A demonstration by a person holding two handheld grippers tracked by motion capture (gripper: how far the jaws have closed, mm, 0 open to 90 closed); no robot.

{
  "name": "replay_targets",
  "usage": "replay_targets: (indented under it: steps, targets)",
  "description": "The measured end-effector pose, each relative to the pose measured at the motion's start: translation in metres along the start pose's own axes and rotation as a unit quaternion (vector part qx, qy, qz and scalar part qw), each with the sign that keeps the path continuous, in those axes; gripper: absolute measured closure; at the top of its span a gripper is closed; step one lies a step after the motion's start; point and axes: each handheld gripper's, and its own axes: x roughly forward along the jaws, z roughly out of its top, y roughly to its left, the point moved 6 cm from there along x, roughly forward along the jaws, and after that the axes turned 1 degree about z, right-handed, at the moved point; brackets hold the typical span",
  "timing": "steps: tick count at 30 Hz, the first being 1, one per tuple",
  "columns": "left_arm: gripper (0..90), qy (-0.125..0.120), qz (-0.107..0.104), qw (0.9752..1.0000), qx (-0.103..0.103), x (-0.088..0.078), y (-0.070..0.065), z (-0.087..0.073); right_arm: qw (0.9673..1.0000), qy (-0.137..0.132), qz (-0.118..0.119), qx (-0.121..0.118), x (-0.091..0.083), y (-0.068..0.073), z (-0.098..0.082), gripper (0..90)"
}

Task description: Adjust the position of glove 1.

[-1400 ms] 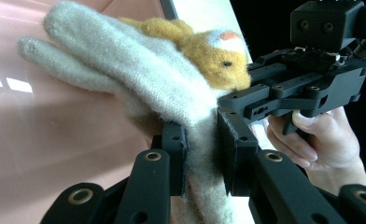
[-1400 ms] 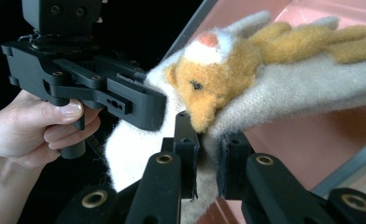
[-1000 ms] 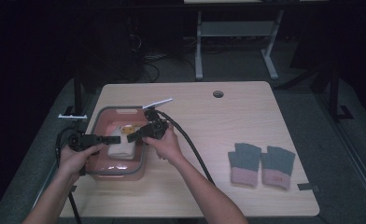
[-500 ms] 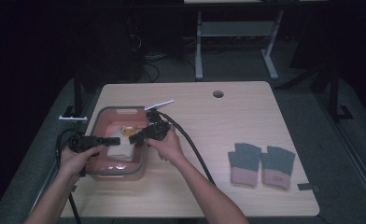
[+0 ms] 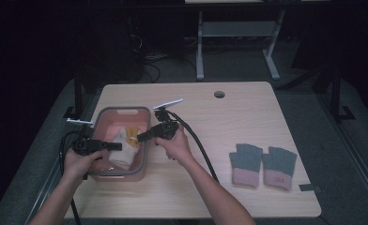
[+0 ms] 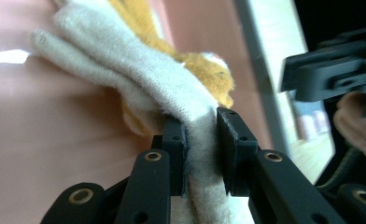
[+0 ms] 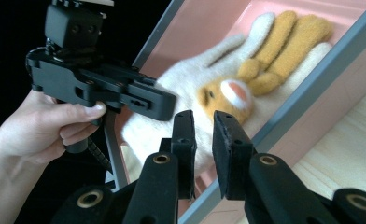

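A cream knit glove (image 5: 122,155) with orange fingers and an animal face lies in a pink bin (image 5: 121,110) at the table's left. My left gripper (image 5: 118,146) reaches in from the left and is shut on the cream fabric (image 6: 139,74), which is pinched between the pads of the left gripper (image 6: 200,140). My right gripper (image 5: 139,138) hovers over the bin's right rim. In the right gripper view, the right gripper (image 7: 203,135) has its jaws almost together with nothing between them. Beyond them lie the glove's face patch (image 7: 230,95) and the left gripper (image 7: 97,84).
A pair of grey and pink fingerless gloves (image 5: 246,164) lies flat at the right of the table. A cable hole (image 5: 219,94) is at the far edge and a small black tag (image 5: 310,188) near the right corner. Cables trail from both grippers.
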Motion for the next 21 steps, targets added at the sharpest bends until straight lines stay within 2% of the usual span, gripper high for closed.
replay_targets:
  steps: [2,5,6,9,17,21]
  targets:
    - [74.1,0.014,0.024,0.9996,0.009,0.002,0.001,-0.002,1.0,-0.001,0.0,-0.001,-0.001,0.001,0.0,78.5]
    - [73.7,0.019,0.035,0.9991,0.012,0.003,0.001,-0.002,1.0,-0.001,0.001,-0.004,-0.002,0.002,0.0,78.5]
    - [73.4,0.027,0.043,0.9986,0.015,0.005,0.001,-0.003,1.0,-0.002,0.001,-0.004,-0.003,0.002,0.0,78.5]
    - [72.1,0.03,0.06,0.9976,0.019,0.007,0.001,-0.004,1.0,-0.004,0.003,-0.004,-0.005,0.004,0.0,78.5]
    - [62.1,0.033,0.077,0.9962,0.023,0.003,0.001,-0.002,0.9999,-0.01,0.002,-0.007,-0.011,0.004,-0.001,78.4]
    - [60.8,0.022,0.088,0.9956,0.025,-0.004,-0.001,0.002,0.9999,-0.014,0.003,-0.008,-0.016,0.005,-0.002,78.3]
